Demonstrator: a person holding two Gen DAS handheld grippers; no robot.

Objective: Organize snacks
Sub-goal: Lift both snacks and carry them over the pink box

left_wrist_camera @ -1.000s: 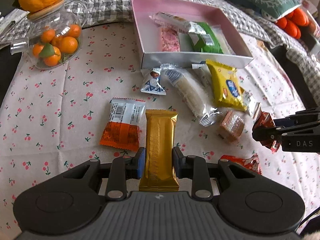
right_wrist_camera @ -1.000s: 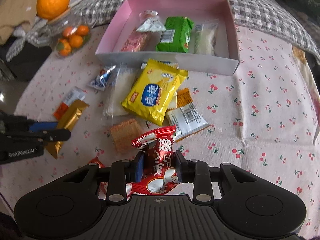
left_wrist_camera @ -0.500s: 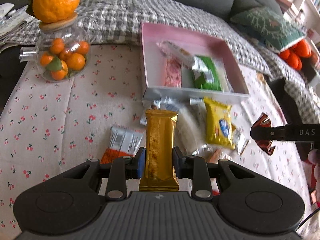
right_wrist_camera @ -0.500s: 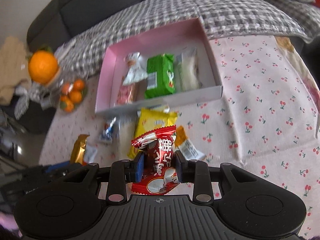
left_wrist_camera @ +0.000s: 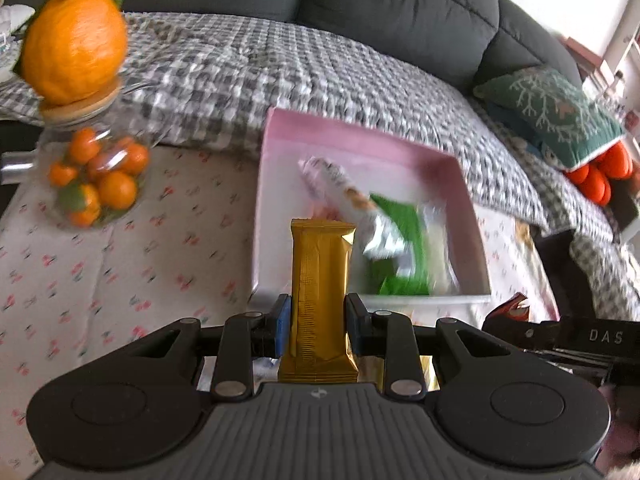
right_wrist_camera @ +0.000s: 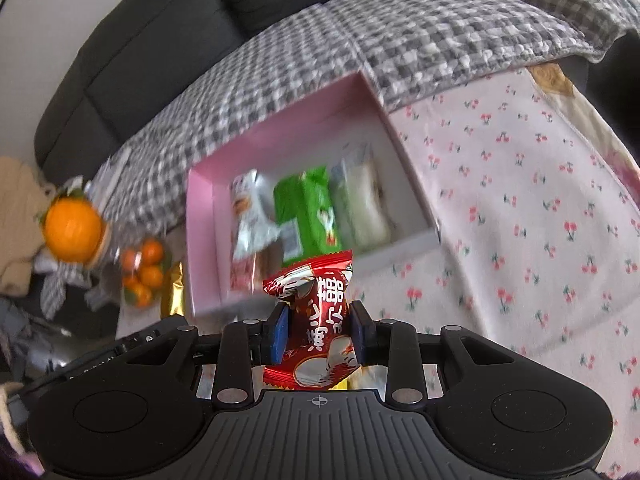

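My left gripper (left_wrist_camera: 319, 322) is shut on a gold snack bar (left_wrist_camera: 320, 280) and holds it up in front of the pink box (left_wrist_camera: 360, 140). My right gripper (right_wrist_camera: 319, 330) is shut on a red snack packet (right_wrist_camera: 316, 320), raised near the box's front edge (right_wrist_camera: 400, 246). The box holds a green packet (left_wrist_camera: 400, 240), a silver-white packet (left_wrist_camera: 340, 188) and a pale packet (right_wrist_camera: 364, 208). The right gripper also shows at the right of the left wrist view (left_wrist_camera: 560, 334). The gold bar shows at the left of the right wrist view (right_wrist_camera: 173, 292).
A glass jar of small oranges (left_wrist_camera: 96, 184) with a big orange (left_wrist_camera: 74, 46) on its lid stands left of the box. A checked blanket (left_wrist_camera: 280, 80) and dark sofa lie behind. A green cushion (left_wrist_camera: 548, 116) is far right. The cherry-print cloth (right_wrist_camera: 520, 200) covers the table.
Both grippers have lifted their snacks off the table and moved forward toward the pink box. The loose snacks on the cloth have dropped out of sight below.
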